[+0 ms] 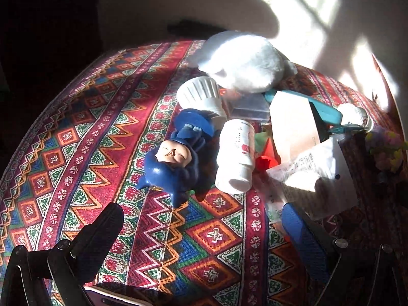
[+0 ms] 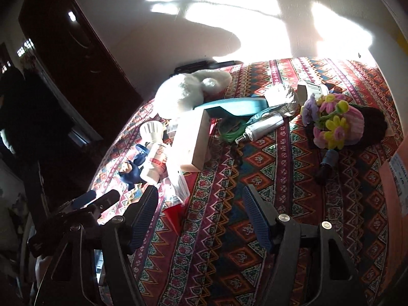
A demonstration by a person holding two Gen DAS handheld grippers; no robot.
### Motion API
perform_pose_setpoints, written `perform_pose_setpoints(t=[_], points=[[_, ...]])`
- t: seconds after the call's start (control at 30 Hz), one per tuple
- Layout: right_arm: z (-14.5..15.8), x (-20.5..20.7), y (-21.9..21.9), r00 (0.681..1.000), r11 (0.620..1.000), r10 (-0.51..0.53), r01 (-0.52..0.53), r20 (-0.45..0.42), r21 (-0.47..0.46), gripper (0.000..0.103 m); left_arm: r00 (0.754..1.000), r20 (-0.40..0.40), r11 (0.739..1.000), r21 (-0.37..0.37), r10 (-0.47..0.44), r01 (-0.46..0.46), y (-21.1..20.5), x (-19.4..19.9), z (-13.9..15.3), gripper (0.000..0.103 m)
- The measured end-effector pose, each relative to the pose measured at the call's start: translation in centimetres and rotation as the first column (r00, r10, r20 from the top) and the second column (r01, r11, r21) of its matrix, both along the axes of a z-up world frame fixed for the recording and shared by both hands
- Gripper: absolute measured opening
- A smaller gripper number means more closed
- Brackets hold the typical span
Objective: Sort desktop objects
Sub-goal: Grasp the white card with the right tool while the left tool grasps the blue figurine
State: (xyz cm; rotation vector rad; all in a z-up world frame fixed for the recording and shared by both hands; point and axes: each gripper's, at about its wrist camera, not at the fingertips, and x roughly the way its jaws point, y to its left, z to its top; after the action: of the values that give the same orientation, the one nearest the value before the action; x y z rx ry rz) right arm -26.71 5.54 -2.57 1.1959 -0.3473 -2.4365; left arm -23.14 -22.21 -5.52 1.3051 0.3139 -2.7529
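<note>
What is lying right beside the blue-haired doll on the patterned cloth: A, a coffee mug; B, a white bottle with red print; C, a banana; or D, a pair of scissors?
B: the white bottle with red print lies on its side right beside the blue-haired doll on the patterned cloth; no scissors, mug or banana shows next to the doll.

Strong sun throws window-shaped patches on the pale wall [image 2: 178, 38], a dark wooden cabinet [image 2: 71, 58] stands left, patterned red tablecloth [image 1: 107, 117] covers the table
</note>
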Motion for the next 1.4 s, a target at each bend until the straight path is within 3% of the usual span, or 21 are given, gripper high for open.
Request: perform_pose_setpoints(t=[0.23, 0.27, 0.3, 0.47, 0.53, 0.57, 0.6, 0.63, 0.87, 0.97, 1.1, 1.4], points=[[-4.9, -5.0, -6.3, 0.992, 0.992, 0.111, -0.115, 0.059, 0.06, 0.055, 0.999, 0.046, 1.0, 0.0, -0.002, 0.002, -3.2, -3.7, -2.1, 0.102], [-5.6, -5.5, -7.1, 0.989, 0.988, 0.131, -0.136, 0.074, 0.07, 0.041, 0.998, 0.056, 1.0, 0.004, -0.007, 0.007, -3.4, -4.3, -2.5, 0.102], [-6.2, -5.8, -7.8, 0.985, 0.984, 0.151, -0.158, 0.089, 0.077, 0.007, 0.998, 0.067, 1.0, 0.011, -0.016, 0.015, -3.5, -4.9, -3.0, 0.102], [-5.2, -4.7, -9.0, 0.976, 0.971, 0.216, -0.219, 0.038, 0.1, 0.007, 0.991, 0.129, 0.999, -0.027, -0.036, 0.04, -3.4, -7.8, -5.8, 0.102], [-4.4, -4.1, -8.5, 0.973, 0.969, 0.228, -0.23, 0.028, 0.087, 0.007, 0.993, 0.116, 0.999, -0.047, -0.022, 0.028, -3.4, -8.4, -6.1, 0.096], [-4.1, -3.9, -8.3, 0.973, 0.969, 0.23, -0.232, 0.027, 0.083, 0.007, 0.994, 0.107, 0.999, -0.043, -0.021, 0.026, -3.5, -8.5, -6.0, 0.085], [-3.9, -3.7, -8.0, 0.973, 0.97, 0.23, -0.231, 0.024, 0.08, 0.007, 0.995, 0.096, 0.999, -0.037, -0.019, 0.023, -3.5, -8.5, -5.8, 0.063], [-3.7, -3.5, -7.6, 0.974, 0.97, 0.228, -0.228, 0.019, 0.077, 0.007, 0.996, 0.091, 0.999, -0.041, -0.009, 0.013, -3.5, -8.5, -5.5, 0.058], [-2.5, -2.5, -5.3, 0.978, 0.976, 0.207, -0.207, 0.007, 0.072, 0.007, 0.996, 0.092, 0.997, 0.079, 0.013, -0.021, -5.6, -5.5, -3.9, 0.058], [-1.8, -1.9, -4.4, 0.981, 0.978, 0.196, -0.196, -0.003, 0.066, 0.007, 0.998, 0.059, 0.988, 0.148, 0.034, -0.042, -6.7, -3.3, -2.2, 0.058], [-0.8, -0.8, -3.2, 0.982, 0.981, 0.187, -0.185, -0.019, 0.058, 0.007, 0.999, -0.019, 0.985, 0.172, 0.034, -0.03, -6.5, -0.6, 1.1, 0.058], [3.3, 3.5, 1.1, 0.989, 0.992, 0.128, -0.128, -0.077, 0.001, 0.007, 0.97, -0.231, 0.978, 0.171, -0.076, 0.118, 1.3, 5.5, 7.8, 0.058]])
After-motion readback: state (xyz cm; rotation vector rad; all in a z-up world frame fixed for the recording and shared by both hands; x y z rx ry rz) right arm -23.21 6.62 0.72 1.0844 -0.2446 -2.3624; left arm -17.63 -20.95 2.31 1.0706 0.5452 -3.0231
